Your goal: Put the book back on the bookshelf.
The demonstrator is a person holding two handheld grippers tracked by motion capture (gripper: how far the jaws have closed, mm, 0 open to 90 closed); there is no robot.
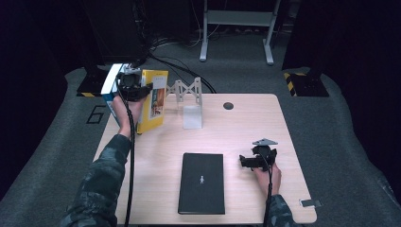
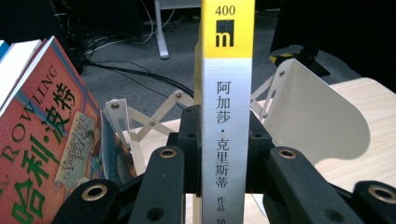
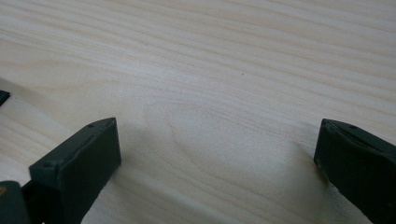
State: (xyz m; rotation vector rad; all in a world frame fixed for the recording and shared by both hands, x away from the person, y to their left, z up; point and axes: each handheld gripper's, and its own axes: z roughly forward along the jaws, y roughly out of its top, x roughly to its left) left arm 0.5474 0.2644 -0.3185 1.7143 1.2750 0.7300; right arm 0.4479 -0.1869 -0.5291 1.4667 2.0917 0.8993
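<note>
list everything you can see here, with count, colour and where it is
yellow book: 1, yellow and silver spine, upright, clamped in the left gripper
red-cover book: 1, red, leaning at the table's far left
bookend rack: 1, white, expanding, far side of the table
black book: 1, black, flat, near centre
table: 1, light wood
left gripper: 1, black, raised at far left
right gripper: 1, black, fingers apart, low over bare table at the right

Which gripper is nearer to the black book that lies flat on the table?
Right. The right gripper rests on the table just beside the black book, apart from it. The left gripper is at the far left edge, clamping the yellow book.
</note>
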